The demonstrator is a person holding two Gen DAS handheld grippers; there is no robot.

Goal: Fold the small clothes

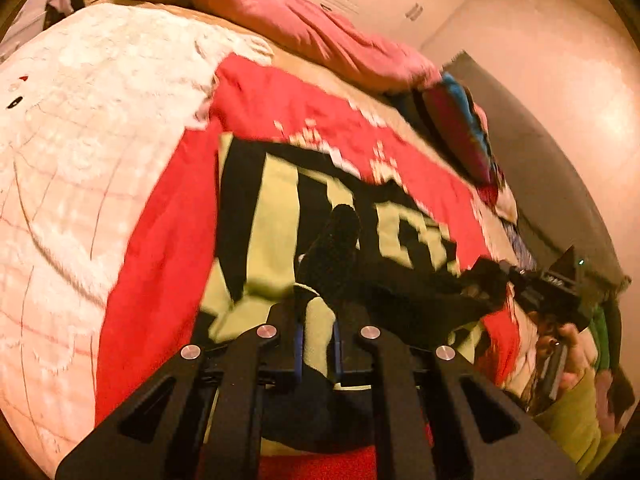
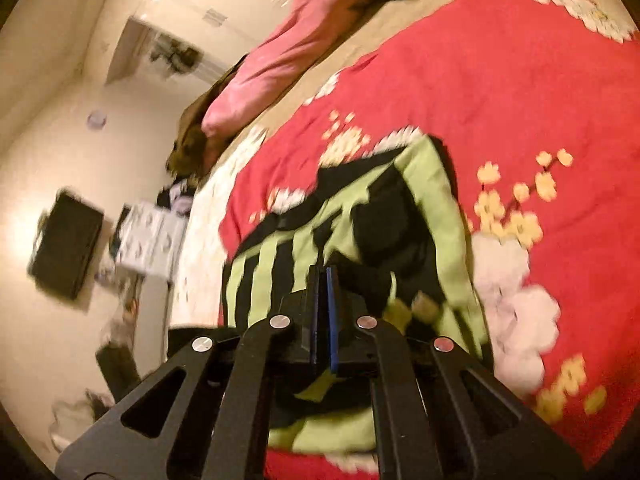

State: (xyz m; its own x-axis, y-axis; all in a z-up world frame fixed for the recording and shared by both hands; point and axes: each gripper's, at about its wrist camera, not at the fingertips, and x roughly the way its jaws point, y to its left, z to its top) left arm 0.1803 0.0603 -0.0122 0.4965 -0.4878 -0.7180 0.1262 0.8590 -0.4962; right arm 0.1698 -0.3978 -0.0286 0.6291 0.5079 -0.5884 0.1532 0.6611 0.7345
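on the bed (image 1: 168,216), both tools pinch the green-and-black garment's (image 1: 276,200) near edge: left tool (image 1: 318,344) clenched on cloth, right tool (image 2: 325,320) likewise, body stretching ahead.

Lime-green garment with black block lettering (image 1: 280,208) showing large print, folds and blur cutting letters; nothing reading clearly.

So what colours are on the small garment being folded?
Lime green with black stripes on the small striped garment; left wrist view shows it best.

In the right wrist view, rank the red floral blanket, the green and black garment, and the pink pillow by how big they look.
1. red floral blanket
2. green and black garment, nearer the camera
3. pink pillow, farther off, so its true size is unsure
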